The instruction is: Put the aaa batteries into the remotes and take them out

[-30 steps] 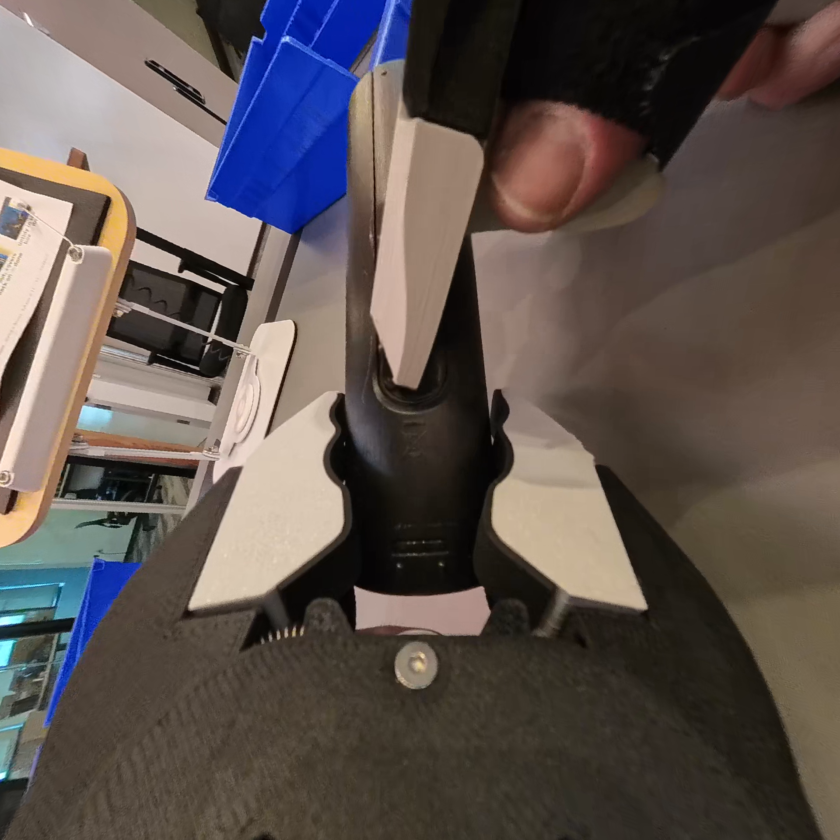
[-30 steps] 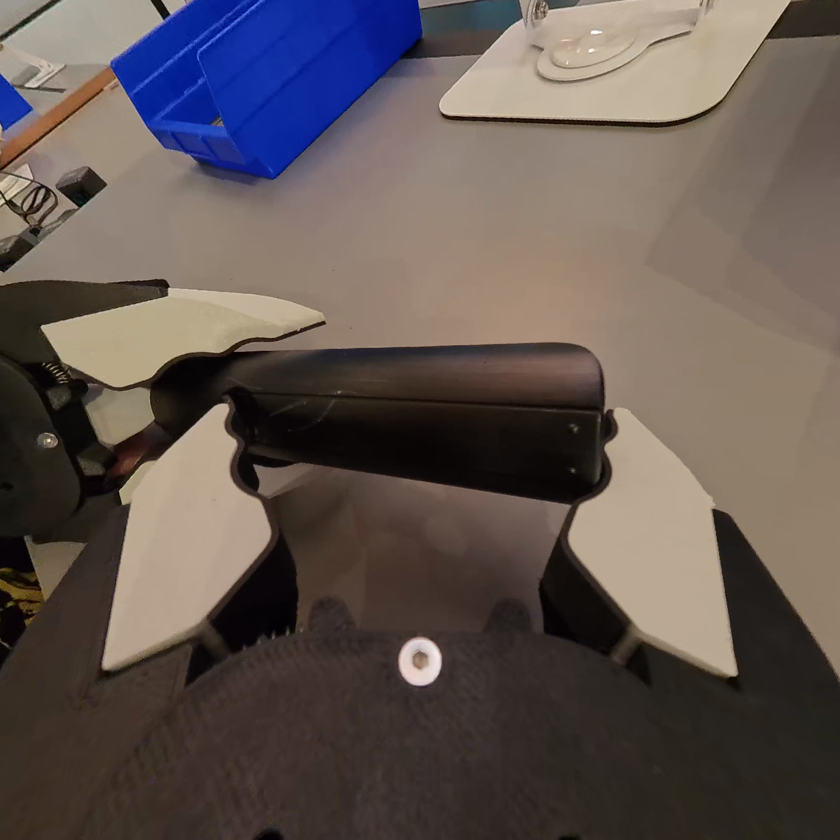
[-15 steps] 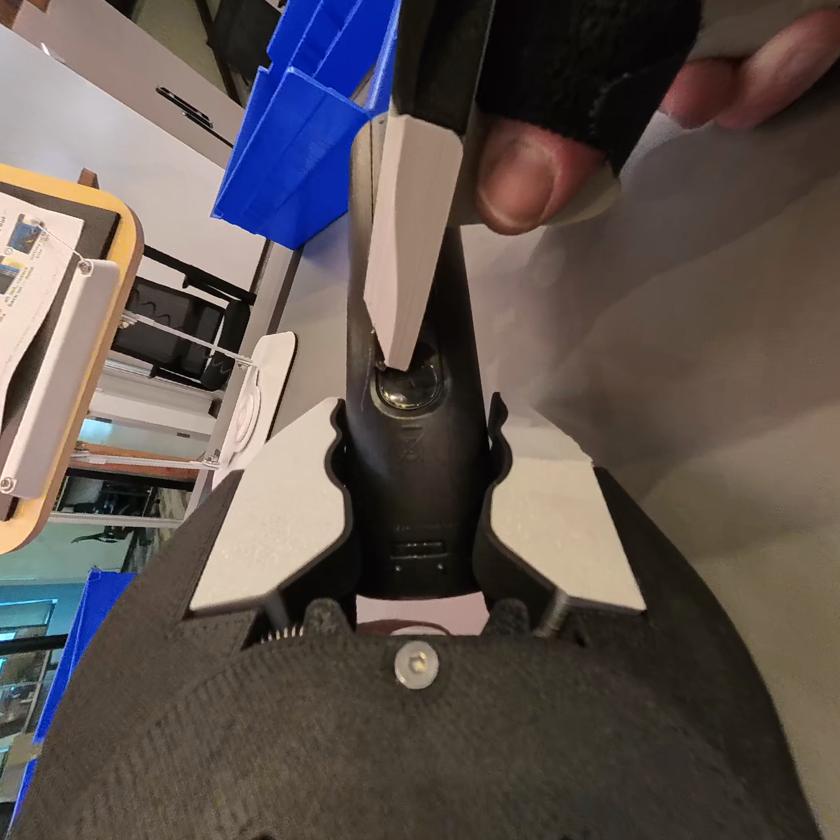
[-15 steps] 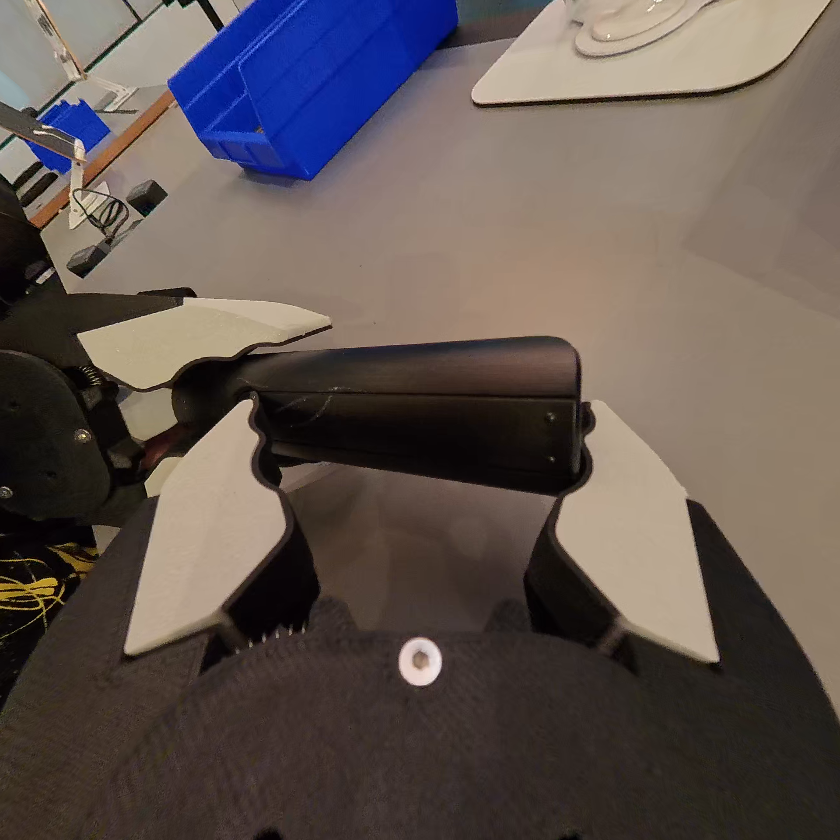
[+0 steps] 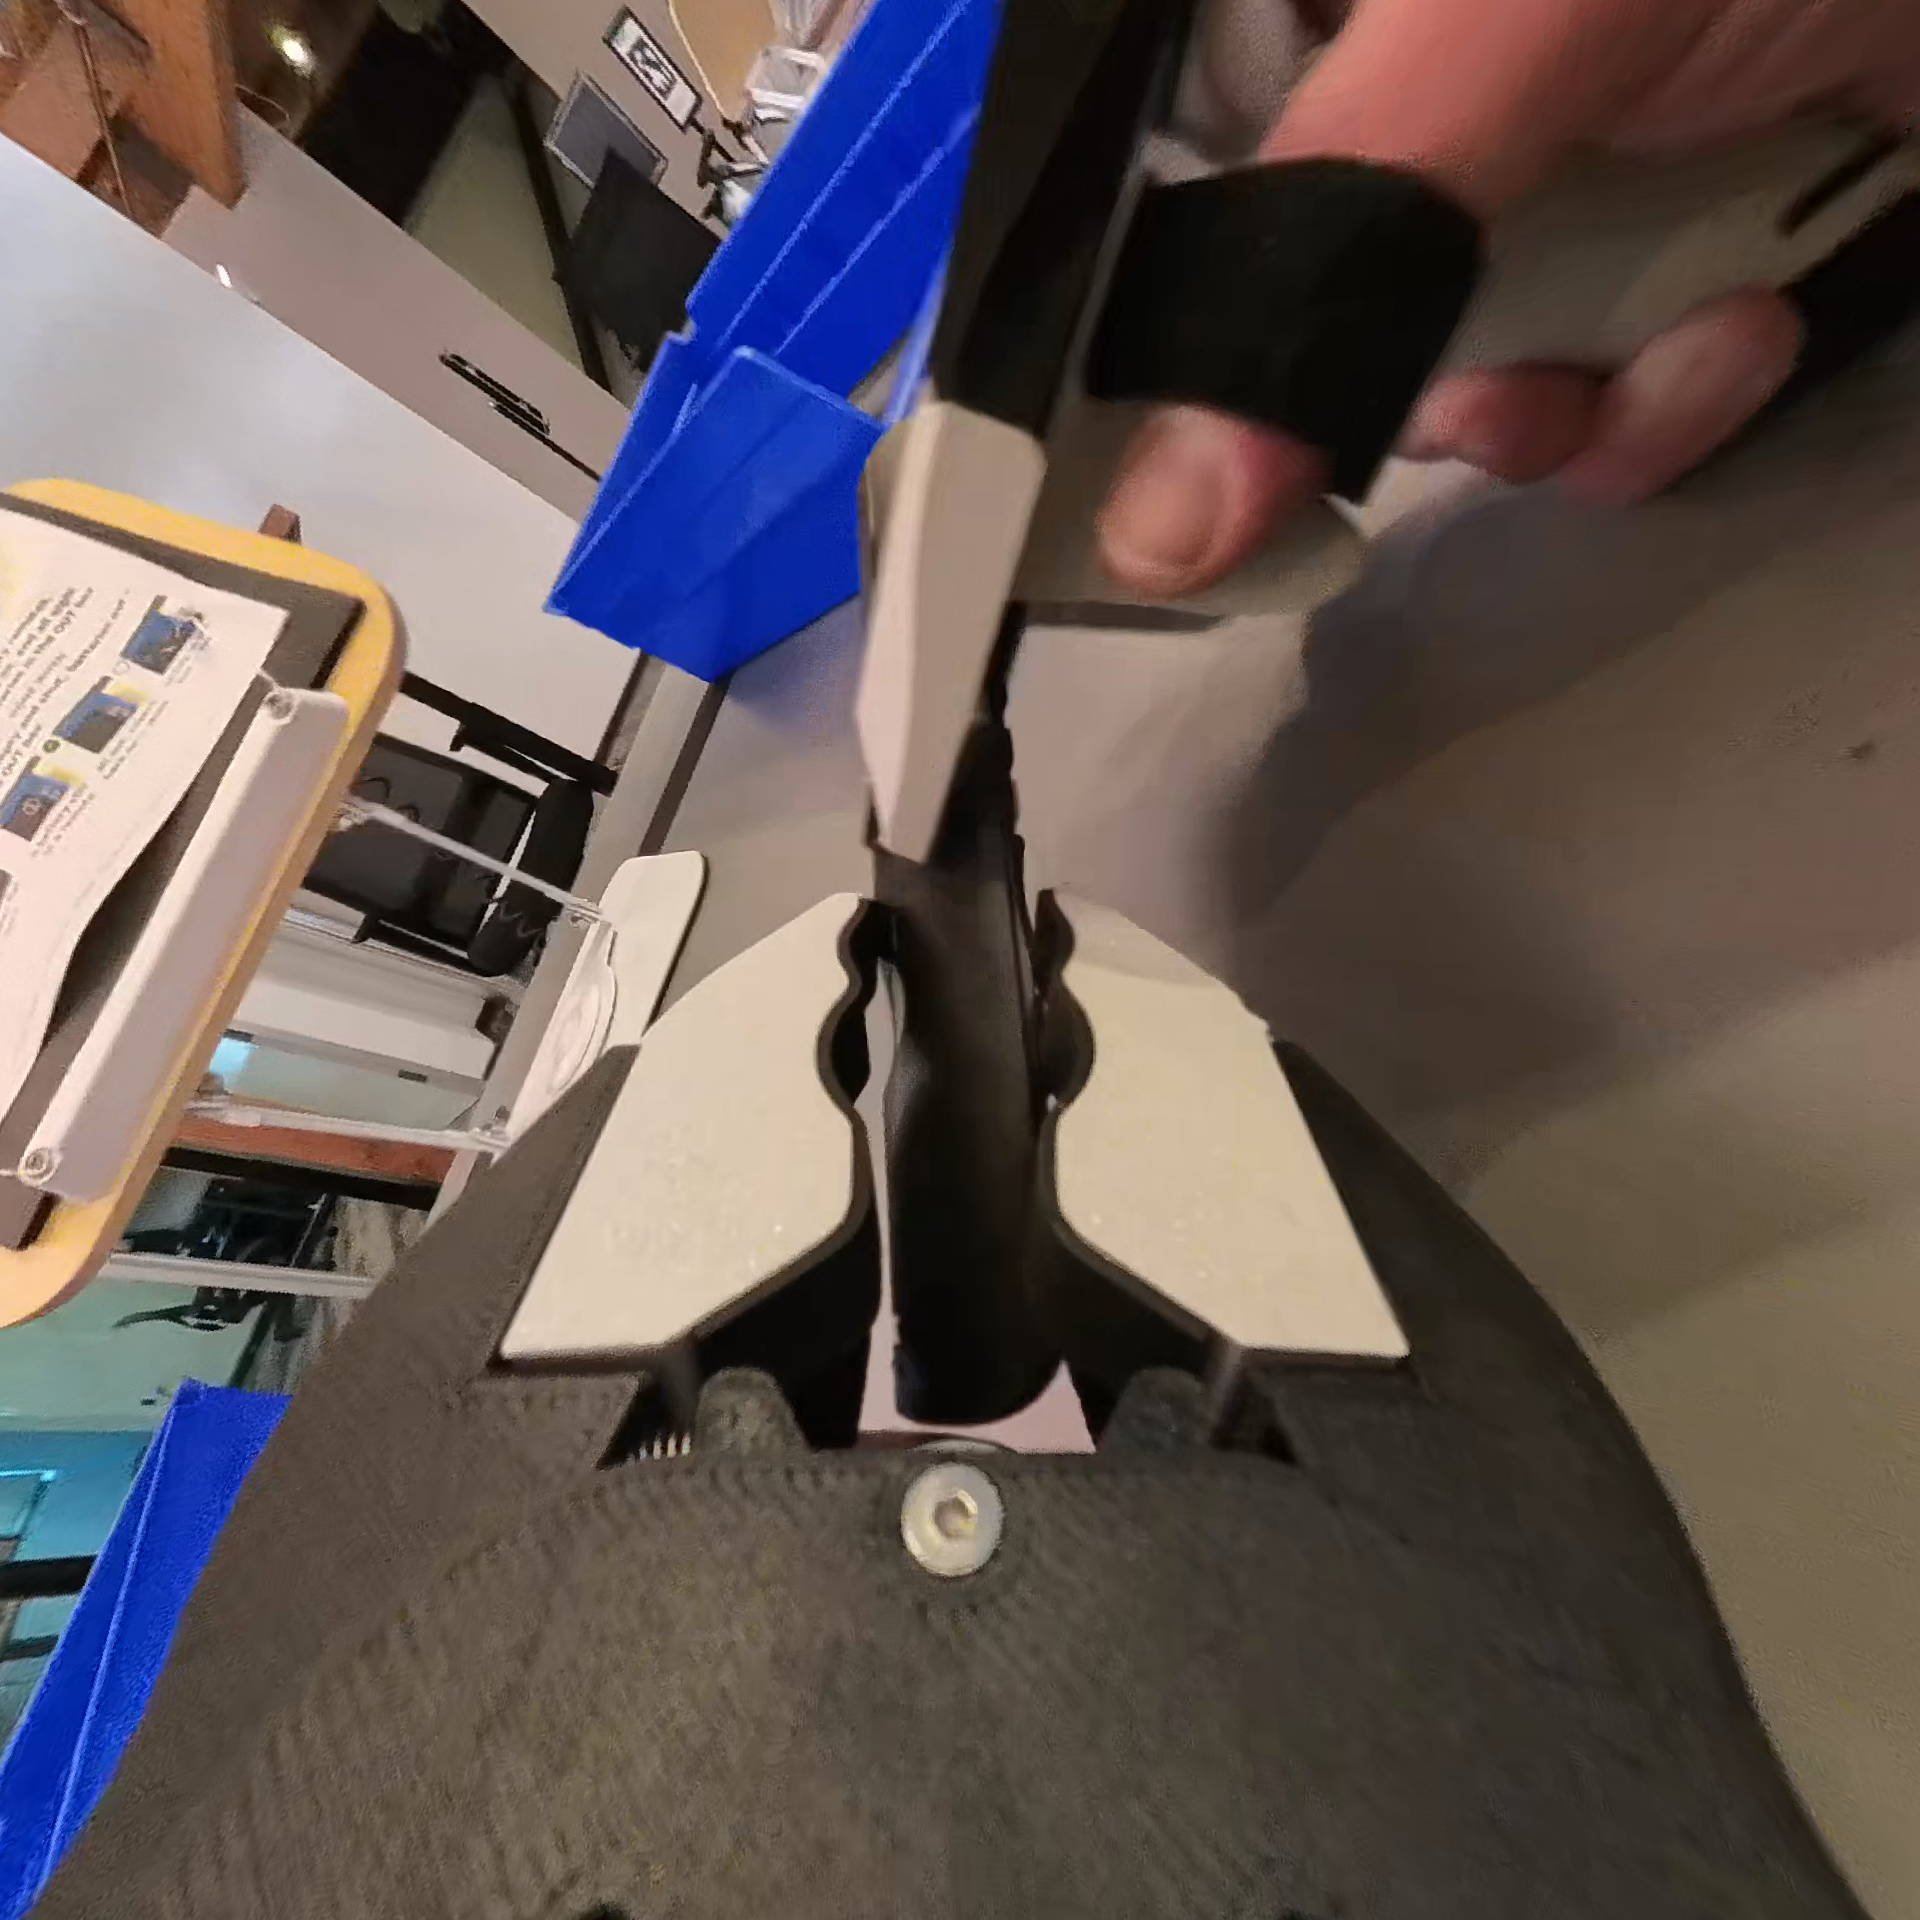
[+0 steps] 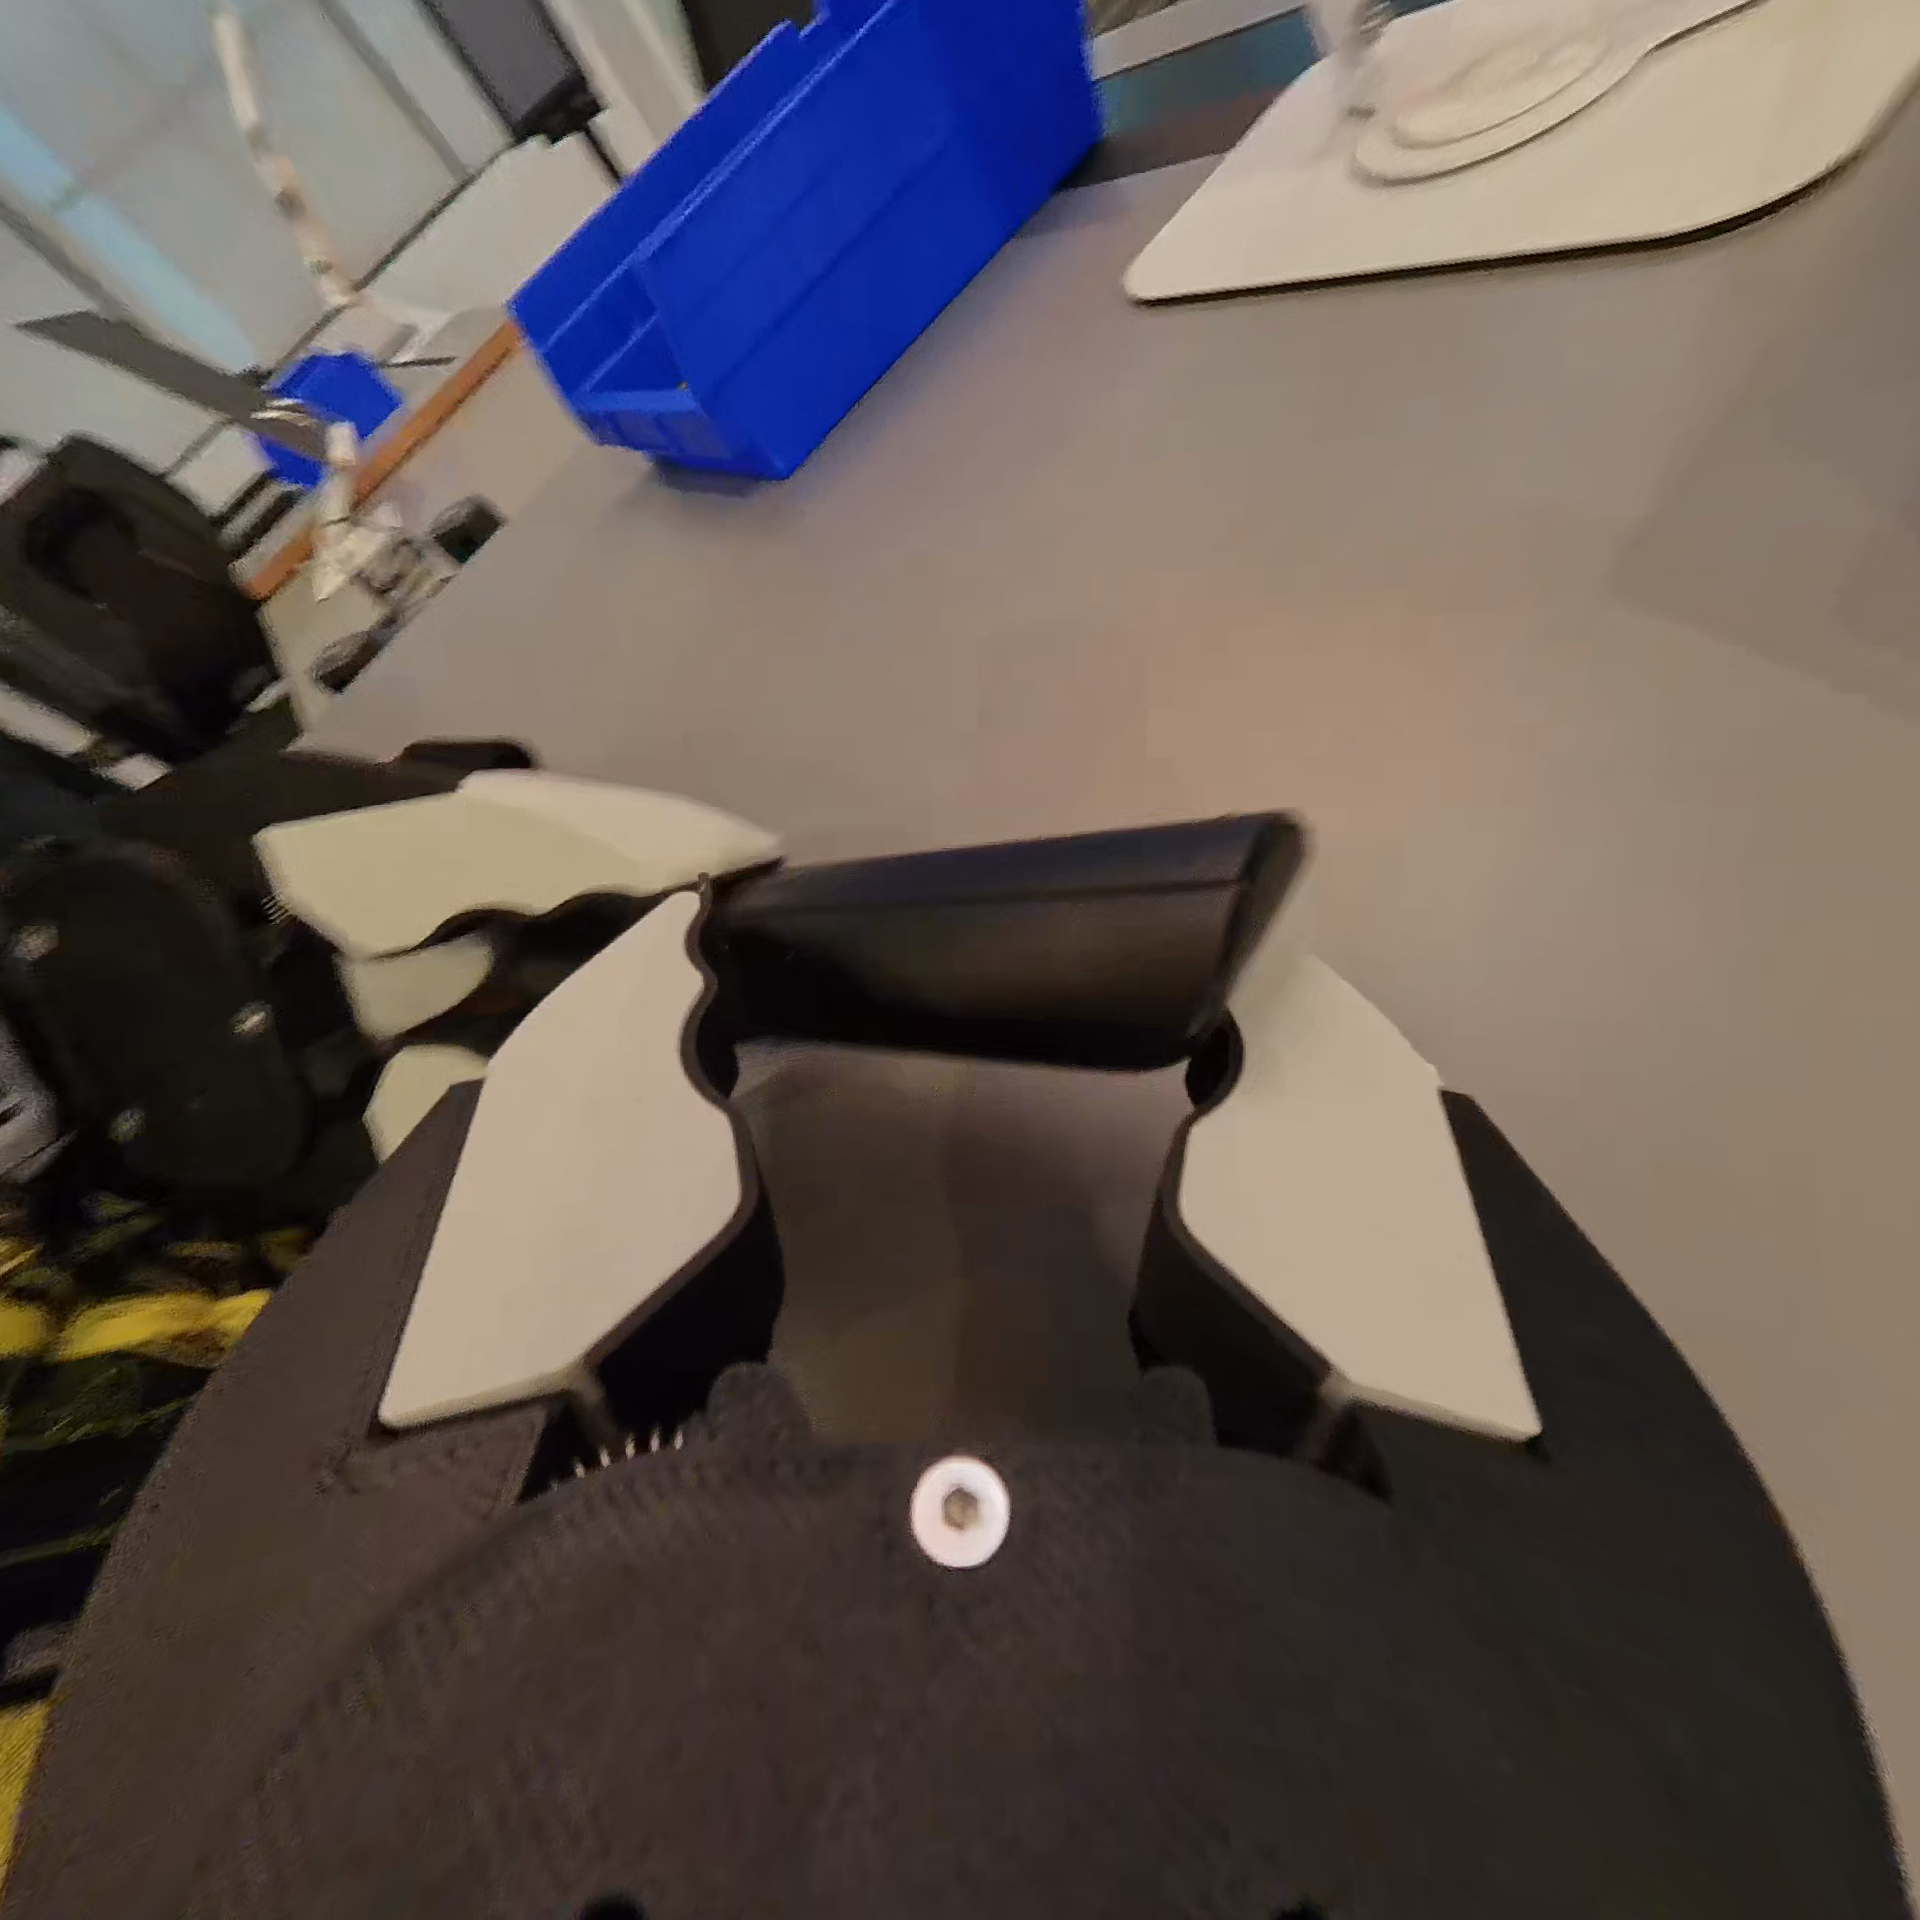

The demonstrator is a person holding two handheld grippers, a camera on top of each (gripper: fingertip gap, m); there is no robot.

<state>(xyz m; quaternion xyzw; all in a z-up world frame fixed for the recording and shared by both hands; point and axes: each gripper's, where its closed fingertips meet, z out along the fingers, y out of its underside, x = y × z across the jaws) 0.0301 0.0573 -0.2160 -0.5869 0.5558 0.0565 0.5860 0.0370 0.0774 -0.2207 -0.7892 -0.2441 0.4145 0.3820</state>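
Observation:
A black remote (image 5: 966, 1143) is held off the grey table (image 6: 1351, 623) by both grippers. My left gripper (image 5: 961, 914) is shut on its near end, which shows narrow and edge-on between the jaws. My right gripper (image 6: 977, 966) is shut on the remote's other part (image 6: 997, 925), which lies crosswise between its fingertips. One right finger (image 5: 914, 665) reaches down onto the remote in the left wrist view, below a hand (image 5: 1455, 395) with a black strap. The left gripper's fingers (image 6: 499, 883) show at the left of the right wrist view. No batteries are in view.
A blue bin (image 6: 810, 249) stands on the table at the back, and it also shows in the left wrist view (image 5: 748, 499). A white board with a clear stand (image 6: 1507, 156) lies at the back right. A board with a printed sheet (image 5: 156, 831) is at the left.
The remote has turned in my left gripper from flat-on to edge-on, and the left jaws stand closer together. The right gripper's jaws have also come closer. Both views are blurred by motion.

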